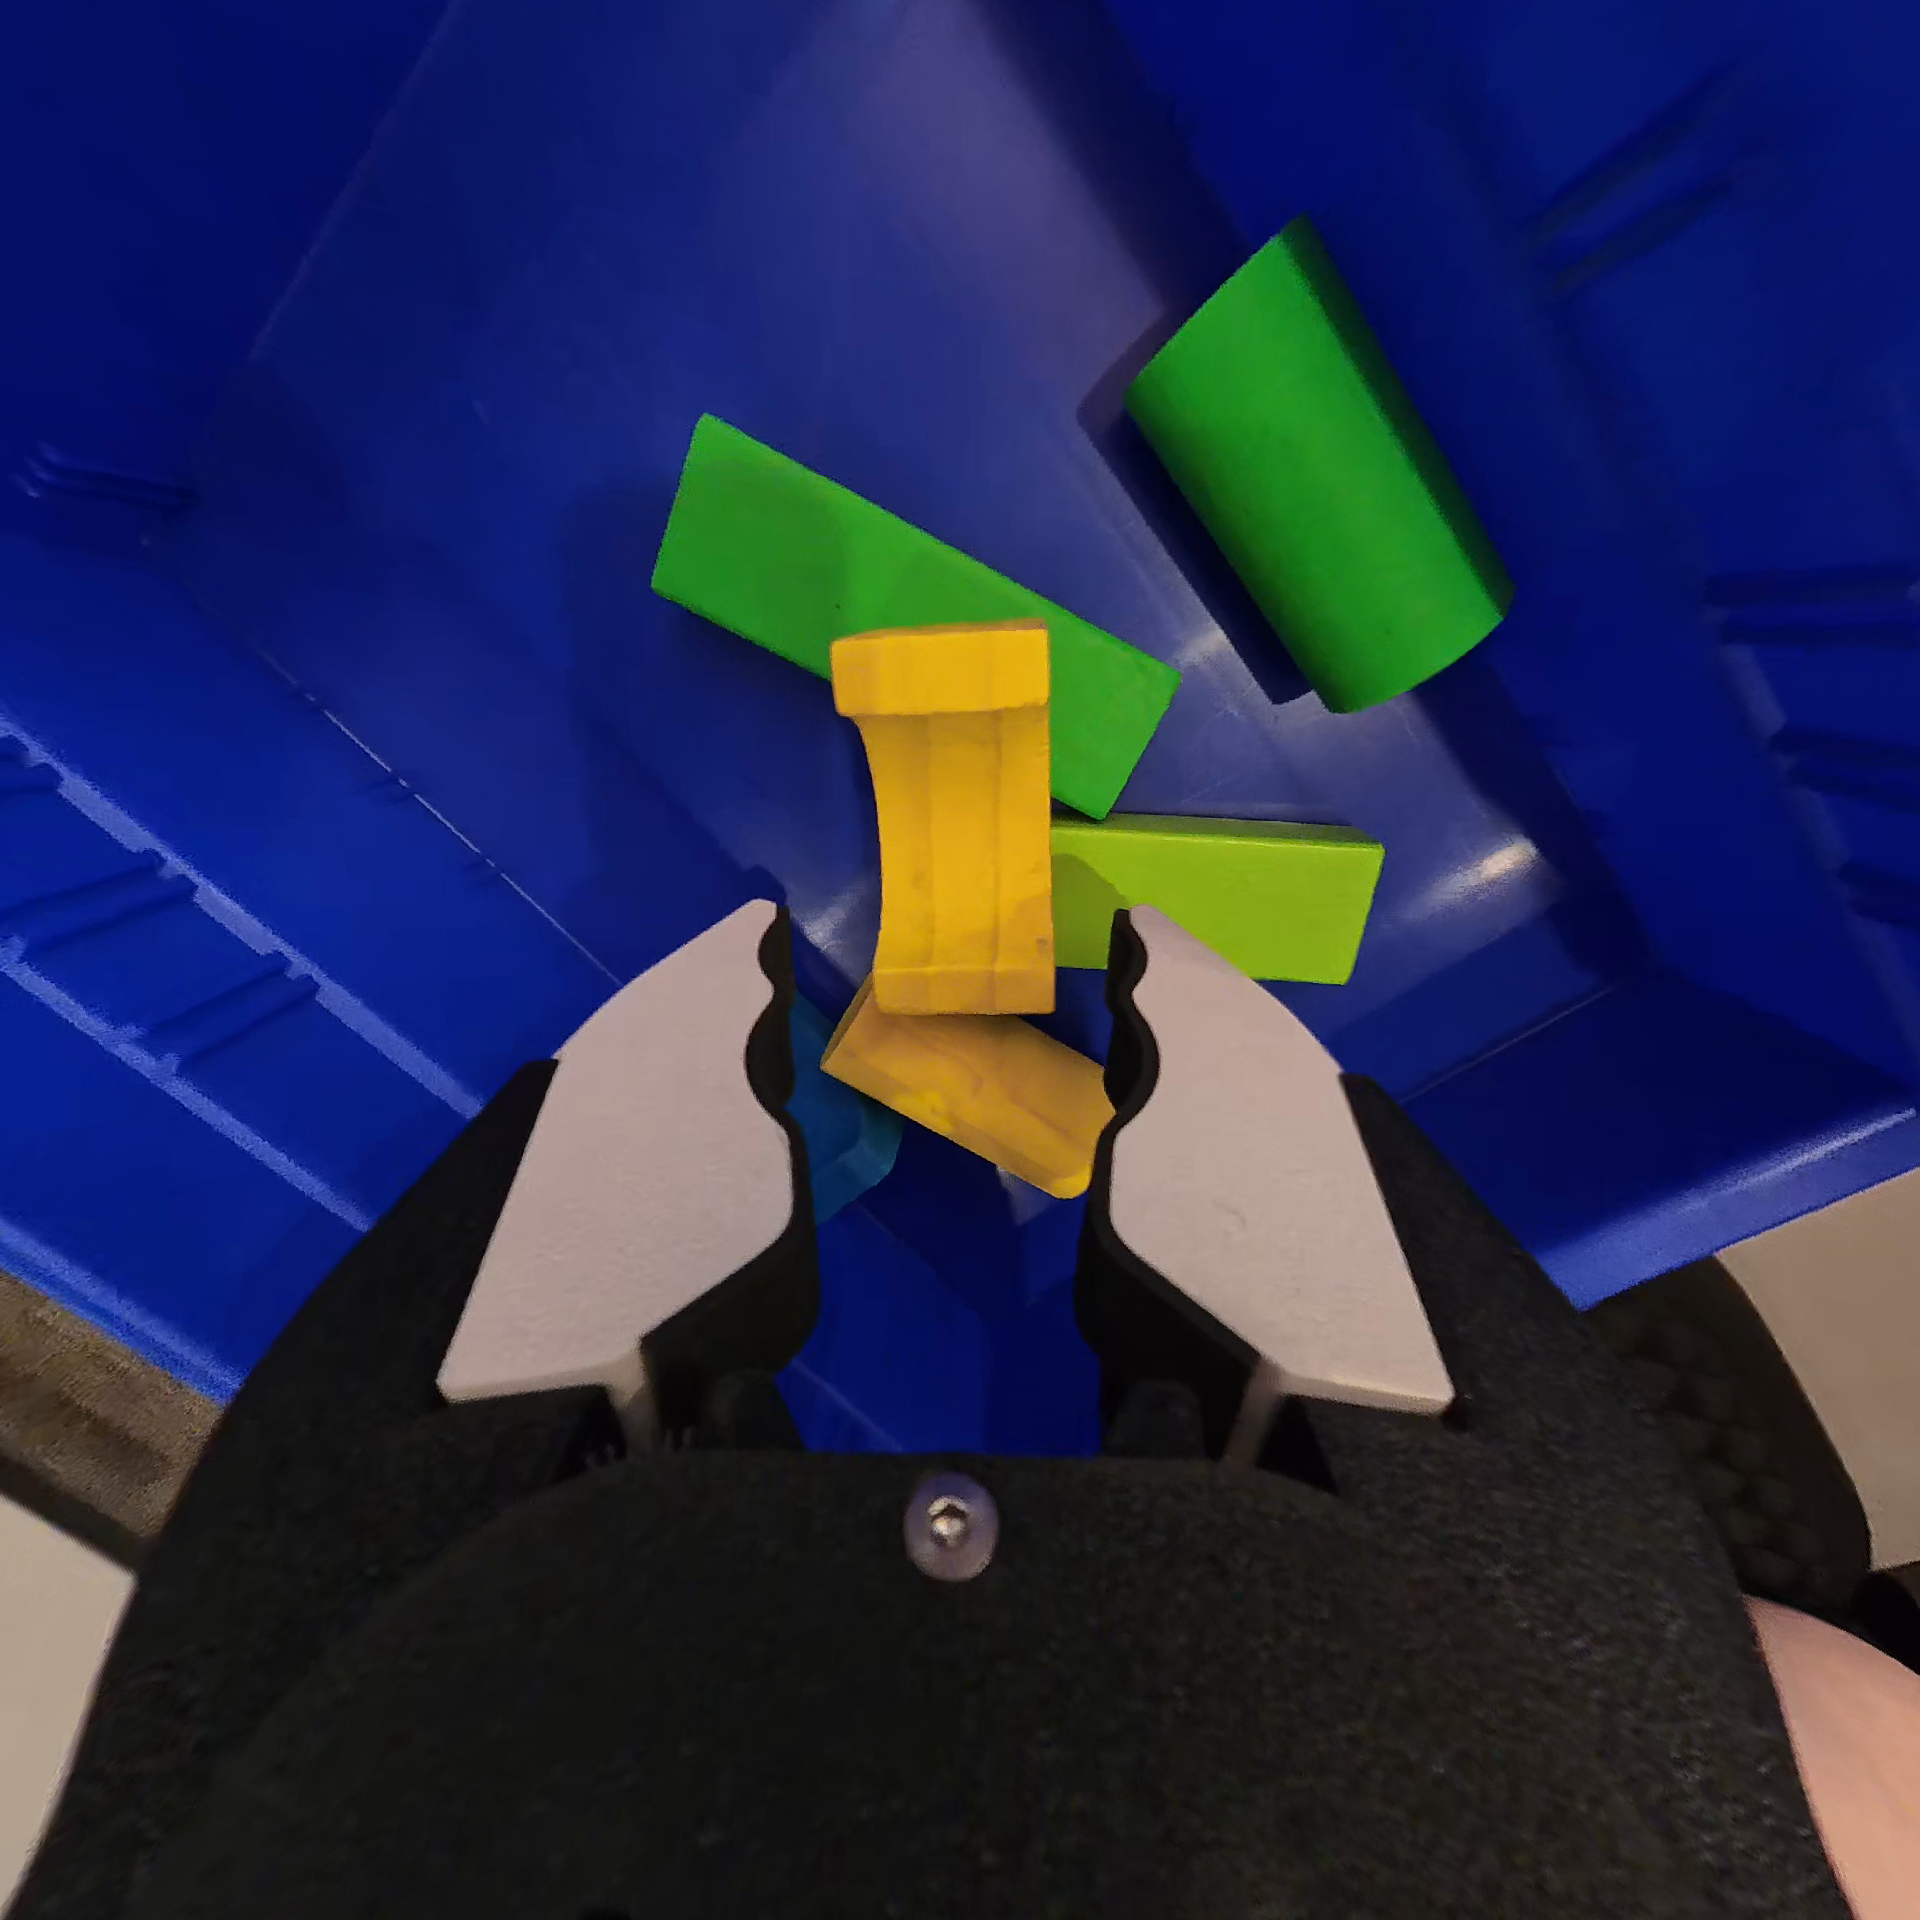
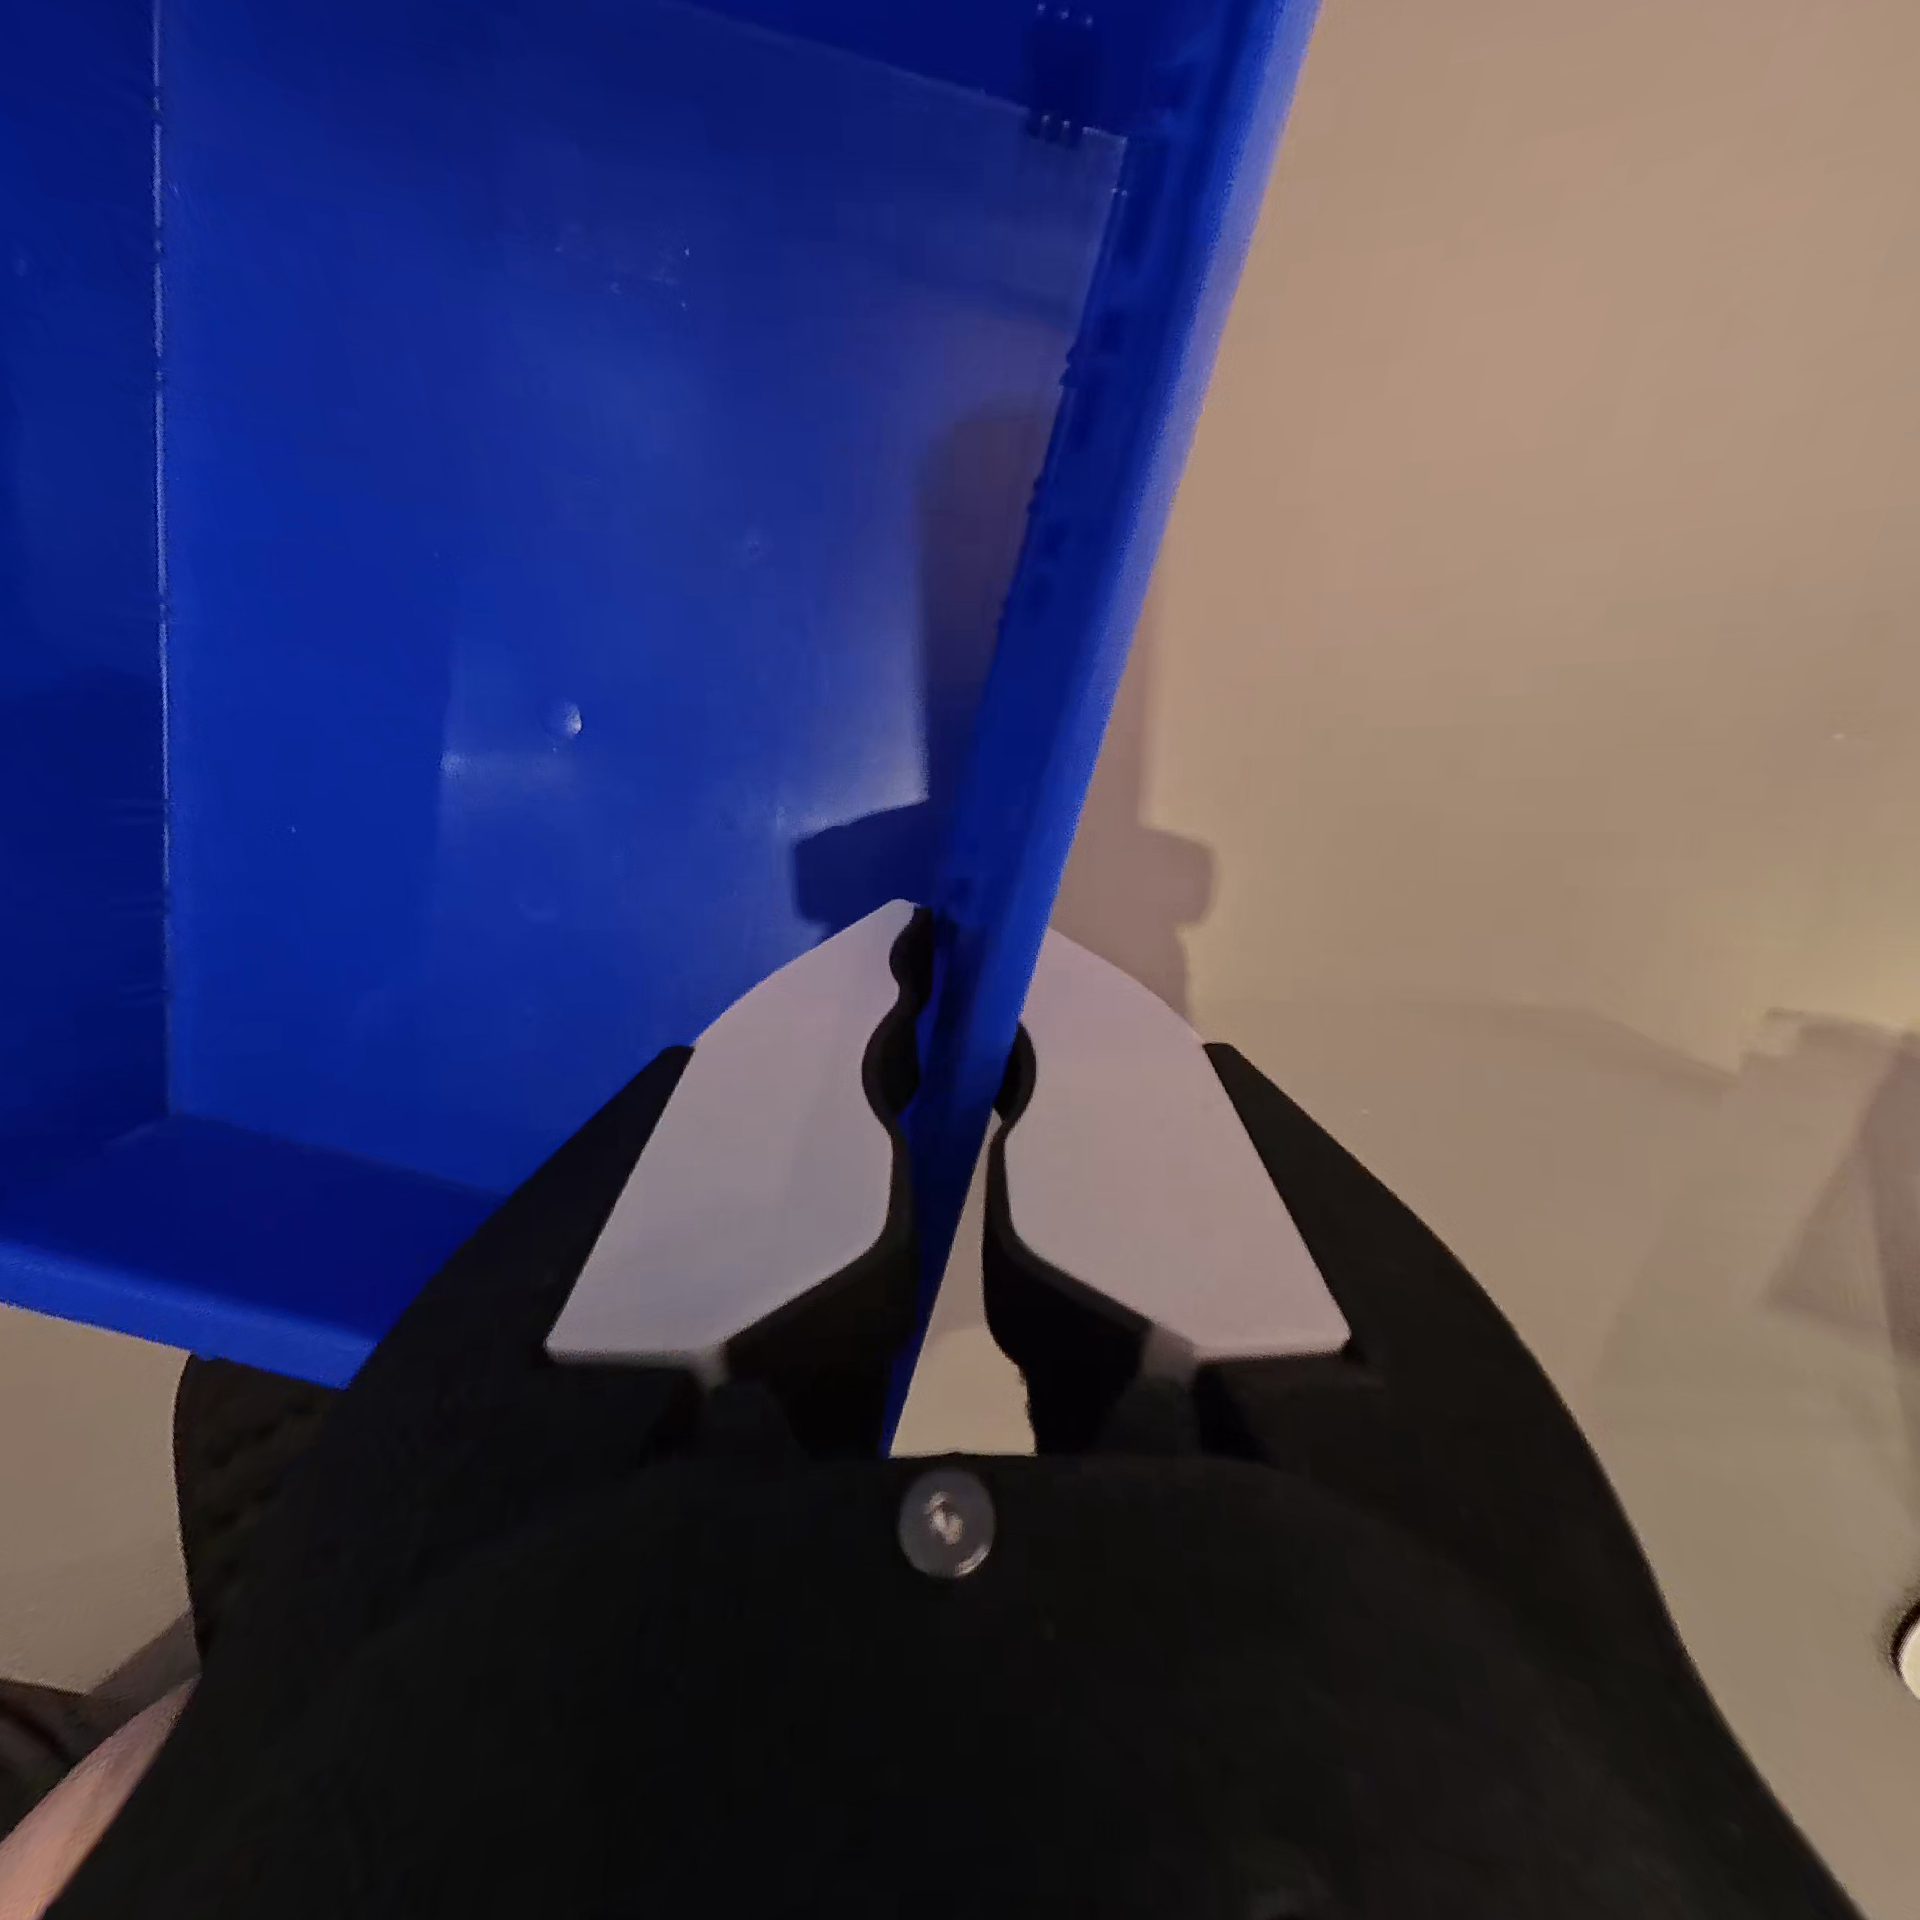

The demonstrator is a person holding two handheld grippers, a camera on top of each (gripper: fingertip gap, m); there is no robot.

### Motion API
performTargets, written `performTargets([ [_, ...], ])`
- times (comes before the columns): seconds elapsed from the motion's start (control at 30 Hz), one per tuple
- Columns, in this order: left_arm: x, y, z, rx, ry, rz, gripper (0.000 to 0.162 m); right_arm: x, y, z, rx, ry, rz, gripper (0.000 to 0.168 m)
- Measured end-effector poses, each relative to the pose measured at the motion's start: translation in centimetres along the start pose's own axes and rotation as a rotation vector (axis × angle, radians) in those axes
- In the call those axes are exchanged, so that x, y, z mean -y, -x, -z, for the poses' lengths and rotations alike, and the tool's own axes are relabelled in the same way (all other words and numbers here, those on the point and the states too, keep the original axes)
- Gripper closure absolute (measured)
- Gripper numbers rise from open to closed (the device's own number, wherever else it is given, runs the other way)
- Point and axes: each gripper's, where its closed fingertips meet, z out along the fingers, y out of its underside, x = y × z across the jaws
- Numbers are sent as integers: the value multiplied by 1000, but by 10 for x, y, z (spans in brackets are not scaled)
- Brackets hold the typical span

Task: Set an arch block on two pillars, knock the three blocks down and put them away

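Note:
In the left wrist view I look down into a blue bin (image 1: pixel 499 312). A yellow arch block (image 1: pixel 961 831) stands on end between my left gripper's (image 1: pixel 948 920) fingertips, with a gap on each side; the gripper is open. A second yellow block (image 1: pixel 977 1101) lies just below the arch. A dark green flat block (image 1: pixel 831 561), a light green block (image 1: pixel 1226 894) and a rounded green block (image 1: pixel 1309 457) lie on the bin floor. My right gripper (image 2: pixel 971 935) is shut on the bin's side wall (image 2: pixel 1091 623).
A teal block (image 1: pixel 842 1132) lies partly hidden behind my left finger. The bin stands on a cream table (image 2: pixel 1558 520). The part of the bin floor (image 2: pixel 520 623) in the right wrist view holds no blocks. A hand (image 1: pixel 1849 1766) shows at the lower right. Some 75 cm of space lies between my two pairs of fingers.

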Motion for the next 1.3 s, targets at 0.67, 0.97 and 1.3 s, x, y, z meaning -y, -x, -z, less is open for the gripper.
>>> performTargets([
  [0.67, -3, 1, -11, 8, 57, -4, 126, 39, -18, 57, -233, -261, -23, 139],
  [0.97, -4, 3, -6, 23, 41, -21, 126, 85, 21, 117, -322, -533, 85, 140],
  [1.3, 0, 6, 18, 40, -44, -17, 126, 117, 76, 117, -368, -569, 260, 141],
])
